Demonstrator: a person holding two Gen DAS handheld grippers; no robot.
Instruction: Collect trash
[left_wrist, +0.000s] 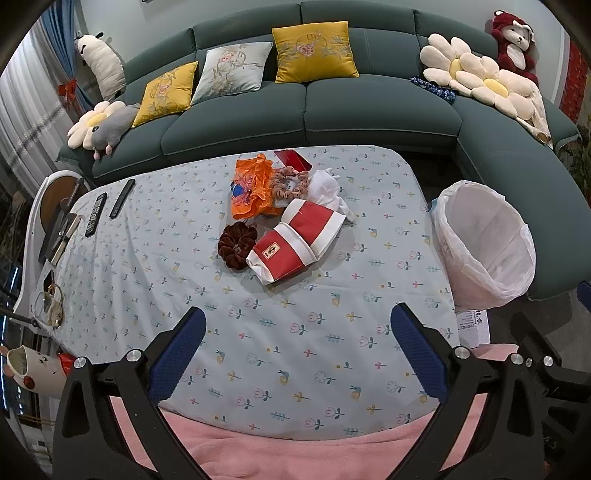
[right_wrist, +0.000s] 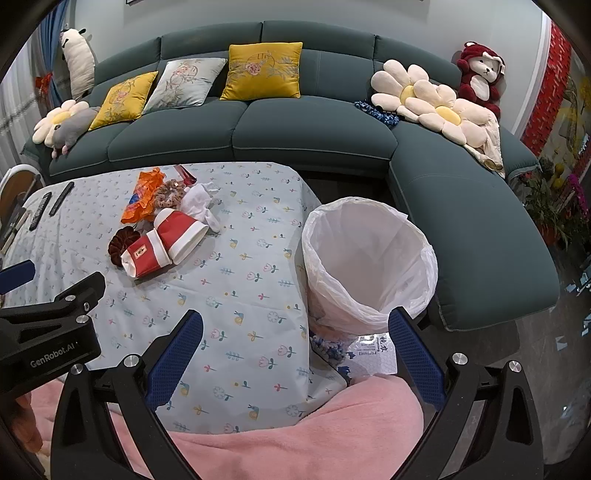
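One claw (right_wrist: 22, 325) marked GenRobot.AI, jaws wide

Even, soft indoor light across both views, no harsh glare anywhere. The surface (left_wrist: 277, 332) reads bright and evenly lit, with only faint, short shadows beside the red-and-white paper bag (left_wrist: 295, 243). Heavy fisheye bending curves the sofa (left_wrist: 369, 110) into an arc, and black vignetting eats every corner. The centre stays crisp; the edges smear, and the curtain (left_wrist: 22, 122) at far left looks pale and washed out.
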